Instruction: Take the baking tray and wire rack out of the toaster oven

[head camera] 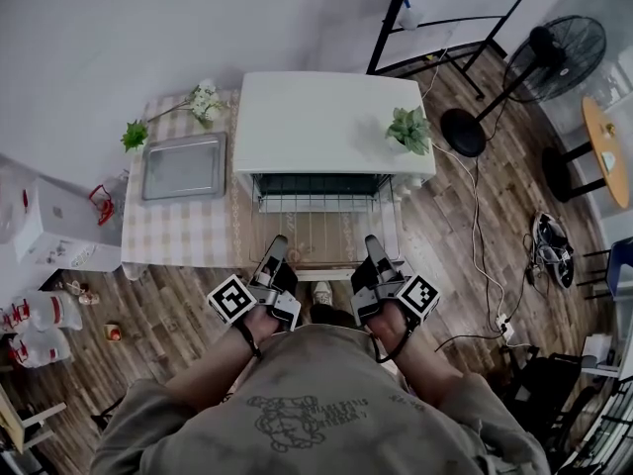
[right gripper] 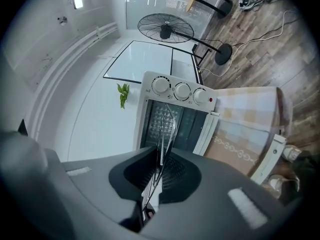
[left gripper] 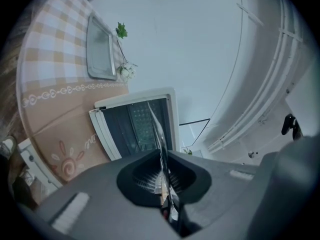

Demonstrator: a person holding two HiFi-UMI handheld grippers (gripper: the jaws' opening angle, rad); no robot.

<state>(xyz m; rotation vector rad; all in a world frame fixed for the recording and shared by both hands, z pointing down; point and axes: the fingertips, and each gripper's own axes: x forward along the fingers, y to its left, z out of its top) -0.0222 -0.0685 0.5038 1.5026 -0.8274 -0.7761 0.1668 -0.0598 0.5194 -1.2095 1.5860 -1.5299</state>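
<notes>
The white toaster oven point(head camera: 331, 122) stands on a checked table with its door point(head camera: 326, 270) folded down toward me. The wire rack point(head camera: 321, 228) lies level over the open door, its far part still at the oven mouth. My left gripper point(head camera: 277, 245) is shut on the rack's near left edge. My right gripper point(head camera: 373, 245) is shut on its near right edge. Both gripper views show the rack edge-on as thin wires point(left gripper: 156, 129) point(right gripper: 165, 129) running from the jaws point(left gripper: 162, 166) point(right gripper: 159, 166) to the oven point(left gripper: 170, 99) point(right gripper: 180, 90). The grey baking tray point(head camera: 184, 166) point(left gripper: 100, 49) rests on the cloth left of the oven.
A small potted plant point(head camera: 408, 129) sits on the oven's right top corner. White flowers point(head camera: 203, 102) and a green sprig point(head camera: 134, 135) lie behind the tray. A standing fan point(head camera: 559, 57), floor cables point(head camera: 480, 245) and a round wooden table point(head camera: 605, 146) are to the right.
</notes>
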